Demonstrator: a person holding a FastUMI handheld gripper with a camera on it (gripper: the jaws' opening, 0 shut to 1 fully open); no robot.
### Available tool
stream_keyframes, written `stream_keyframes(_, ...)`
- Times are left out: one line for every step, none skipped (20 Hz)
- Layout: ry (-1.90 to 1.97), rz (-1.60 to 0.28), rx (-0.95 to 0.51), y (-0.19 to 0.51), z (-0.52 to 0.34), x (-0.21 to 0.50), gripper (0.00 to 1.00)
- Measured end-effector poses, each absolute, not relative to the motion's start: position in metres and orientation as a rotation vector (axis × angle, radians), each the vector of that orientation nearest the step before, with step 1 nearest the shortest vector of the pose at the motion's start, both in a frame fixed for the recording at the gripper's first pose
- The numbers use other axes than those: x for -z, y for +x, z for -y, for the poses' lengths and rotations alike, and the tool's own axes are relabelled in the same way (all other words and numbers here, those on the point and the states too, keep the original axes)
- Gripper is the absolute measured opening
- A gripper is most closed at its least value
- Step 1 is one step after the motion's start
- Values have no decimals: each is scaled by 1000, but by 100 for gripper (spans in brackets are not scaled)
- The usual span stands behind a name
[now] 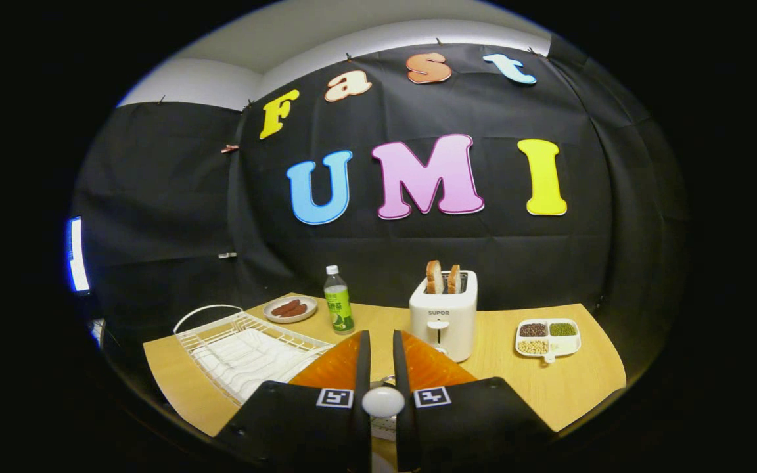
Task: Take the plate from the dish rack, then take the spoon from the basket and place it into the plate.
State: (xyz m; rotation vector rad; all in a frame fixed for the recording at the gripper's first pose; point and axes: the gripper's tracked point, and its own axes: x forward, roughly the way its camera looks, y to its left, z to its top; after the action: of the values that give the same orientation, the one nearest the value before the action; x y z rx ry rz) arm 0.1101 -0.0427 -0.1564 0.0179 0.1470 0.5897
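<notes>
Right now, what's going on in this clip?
A person's handheld gripper hovers over the wooden table, its fingers nearly closed on a white rounded object, possibly a spoon's handle end. The white dish rack sits just ahead on the left. Beyond the fingers are a toaster with bread, a green bottle and a divided dish of beans.

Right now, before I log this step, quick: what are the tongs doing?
The tongs: closed on the white spoon, which sits pinched between the fingers, with the orange plate just beneath them.
</notes>
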Motion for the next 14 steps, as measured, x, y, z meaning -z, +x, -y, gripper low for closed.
stream_keyframes(17,-171,-617,96,39,161,18)
stream_keyframes(9,-198,-642,82,37,167,18)
stream_keyframes(5,-230,-664,71,35,176,18)
stream_keyframes(9,-252,-690,62,30,184,19)
stream_keyframes(7,-270,-708,54,27,192,19)
stream_keyframes(-4,-284,-720,48,27,201,19)
stream_keyframes(-18,-298,-731,43,24,211,18)
stream_keyframes(-32,-312,-739,40,21,223,19)
stream_keyframes(-44,-327,-747,38,18,235,18)
stream_keyframes(-50,-347,-753,35,16,246,18)
stream_keyframes(-54,-364,-759,32,14,257,18)
stream_keyframes(-61,-380,-762,29,12,267,19)
stream_keyframes(-71,-395,-768,26,11,277,19)
stream_keyframes(-76,-412,-779,21,12,284,19)
